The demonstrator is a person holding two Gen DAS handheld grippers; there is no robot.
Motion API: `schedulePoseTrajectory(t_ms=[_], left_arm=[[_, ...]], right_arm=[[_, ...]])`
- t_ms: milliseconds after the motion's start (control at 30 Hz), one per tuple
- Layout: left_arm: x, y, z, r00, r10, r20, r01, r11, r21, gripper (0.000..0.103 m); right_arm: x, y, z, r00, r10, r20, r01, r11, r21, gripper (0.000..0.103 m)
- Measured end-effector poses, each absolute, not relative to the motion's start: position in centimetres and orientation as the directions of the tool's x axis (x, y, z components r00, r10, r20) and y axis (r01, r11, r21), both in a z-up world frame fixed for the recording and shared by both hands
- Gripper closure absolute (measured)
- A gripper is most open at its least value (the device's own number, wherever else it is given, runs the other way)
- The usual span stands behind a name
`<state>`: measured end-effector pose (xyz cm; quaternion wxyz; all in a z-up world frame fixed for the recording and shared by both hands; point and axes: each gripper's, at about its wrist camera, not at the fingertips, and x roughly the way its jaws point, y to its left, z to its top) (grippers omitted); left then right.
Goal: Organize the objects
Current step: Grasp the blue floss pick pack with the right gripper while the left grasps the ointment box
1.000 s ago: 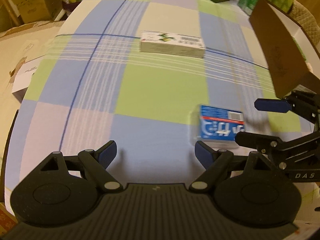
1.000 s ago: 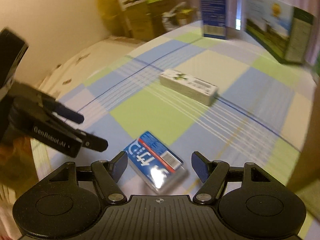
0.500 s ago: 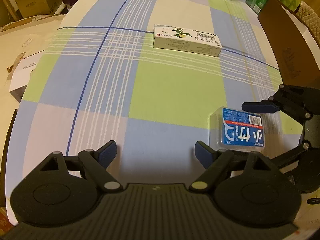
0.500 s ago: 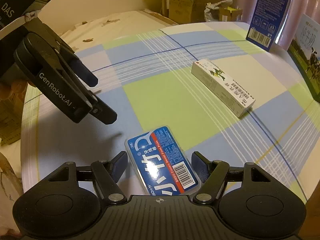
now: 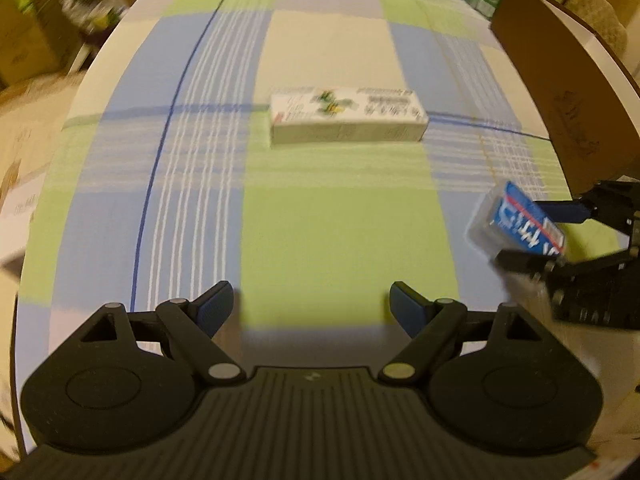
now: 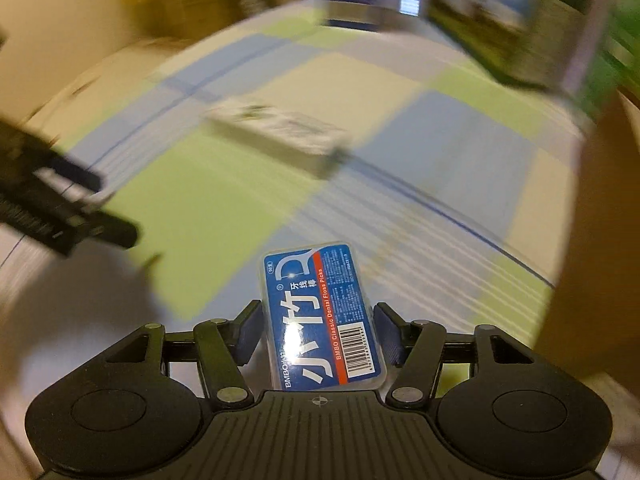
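The right tool (image 6: 318, 330) clamps the blue floss-pick case (image 6: 320, 320) clear of the table (image 5: 340, 240). The left tool (image 5: 312, 300) gapes wide and empty, bare cloth ahead up to the white carton (image 5: 346, 120). A brown box wall (image 5: 560, 92) stands on its right.

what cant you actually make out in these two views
- White carton: print unreadable, motion blur, both views.
- Floss pick case: its lower end is hidden behind the right gripper's body in the right wrist view.
- Brown cardboard box: inside hidden by its wall; cut off by the frame edge.
- Far boxes: smeared.
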<state>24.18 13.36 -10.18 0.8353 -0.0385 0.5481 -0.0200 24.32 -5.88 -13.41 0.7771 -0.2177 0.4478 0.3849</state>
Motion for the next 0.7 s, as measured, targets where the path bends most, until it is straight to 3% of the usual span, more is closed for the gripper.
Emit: schedulePoseTrajectory(t_ms=[433, 700], left_arm=[[32.8, 10.6, -10.0, 0.548, -0.139, -0.825, 0.393, 0.913, 0.107, 0.020], [36.1, 10.6, -11.8, 0.478, -0.201, -0.855, 0.491, 0.868, 0.070, 0.020]], right_arm=[[29.0, -8.1, -13.2, 0.402, 0.315, -0.860, -0.530, 0.846, 0.062, 0.048], [29.3, -8.3, -13.4, 0.393, 0.304, -0.868, -0.517, 0.853, 0.065, 0.048]])
